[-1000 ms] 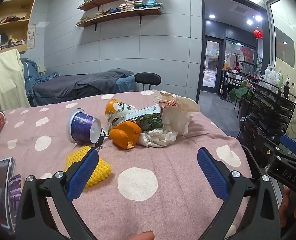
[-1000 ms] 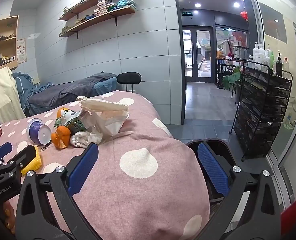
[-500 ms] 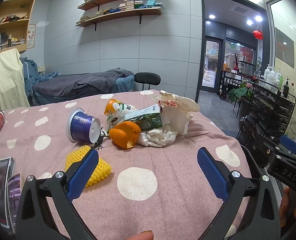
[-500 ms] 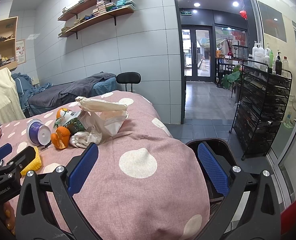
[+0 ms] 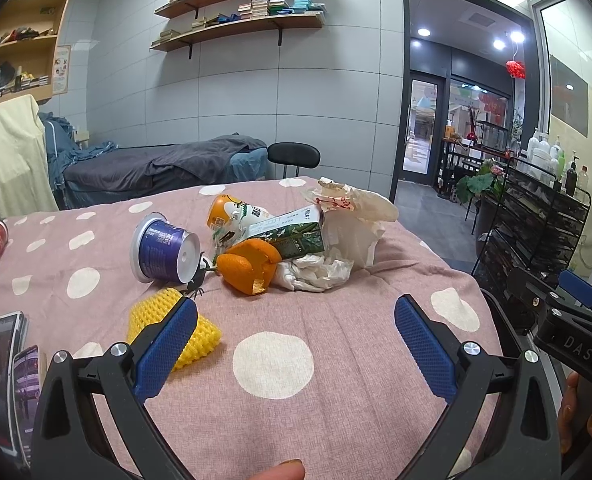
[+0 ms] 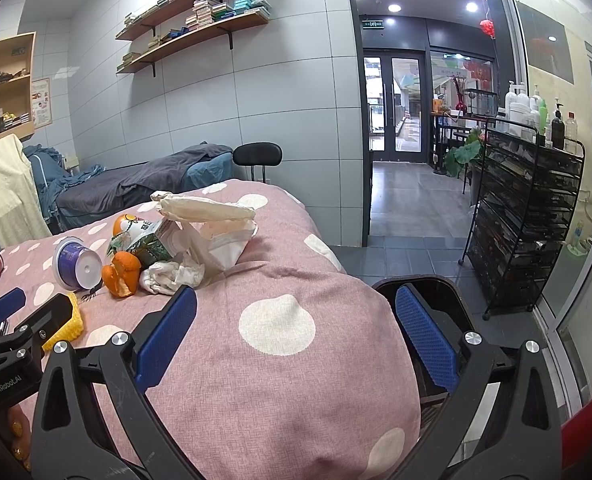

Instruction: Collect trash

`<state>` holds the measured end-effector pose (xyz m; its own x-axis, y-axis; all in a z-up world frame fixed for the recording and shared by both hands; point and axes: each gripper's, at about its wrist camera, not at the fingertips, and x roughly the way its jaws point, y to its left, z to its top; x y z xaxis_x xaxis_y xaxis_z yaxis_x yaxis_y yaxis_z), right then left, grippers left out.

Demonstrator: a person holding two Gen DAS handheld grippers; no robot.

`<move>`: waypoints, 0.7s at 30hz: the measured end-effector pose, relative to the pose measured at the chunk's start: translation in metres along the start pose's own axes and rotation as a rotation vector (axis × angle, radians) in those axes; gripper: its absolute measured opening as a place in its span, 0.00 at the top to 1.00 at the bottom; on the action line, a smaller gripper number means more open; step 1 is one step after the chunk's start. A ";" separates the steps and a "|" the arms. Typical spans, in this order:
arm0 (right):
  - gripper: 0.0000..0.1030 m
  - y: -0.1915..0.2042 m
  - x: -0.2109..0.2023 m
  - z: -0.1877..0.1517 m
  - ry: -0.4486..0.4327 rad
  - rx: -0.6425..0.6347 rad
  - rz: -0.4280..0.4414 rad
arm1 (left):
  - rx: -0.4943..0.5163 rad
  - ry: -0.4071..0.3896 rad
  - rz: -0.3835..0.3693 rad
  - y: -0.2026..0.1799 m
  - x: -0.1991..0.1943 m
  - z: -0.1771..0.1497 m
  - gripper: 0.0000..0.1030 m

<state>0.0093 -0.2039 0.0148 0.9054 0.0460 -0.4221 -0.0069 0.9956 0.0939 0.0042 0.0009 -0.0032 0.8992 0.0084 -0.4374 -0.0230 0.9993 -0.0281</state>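
Ahead of both wide-open, empty claws, the green carton (image 5: 291,236) lies flat, spout end toward the doorway.

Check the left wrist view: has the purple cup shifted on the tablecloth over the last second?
No. The purple cup lies on its side in the same spot, just left of the orange peel and behind the yellow foam net, as before.
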 end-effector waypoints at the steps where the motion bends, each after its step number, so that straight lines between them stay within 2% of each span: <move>1: 0.04 0.000 0.000 0.000 -0.001 0.000 0.000 | 0.000 0.000 0.000 0.000 0.000 0.000 0.06; 21: 0.04 0.000 0.001 0.000 0.002 0.001 0.000 | -0.003 0.003 -0.002 0.001 0.001 0.000 0.06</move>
<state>0.0100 -0.2040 0.0140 0.9044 0.0466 -0.4242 -0.0067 0.9955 0.0950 0.0052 0.0024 -0.0032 0.8979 0.0063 -0.4401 -0.0227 0.9992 -0.0320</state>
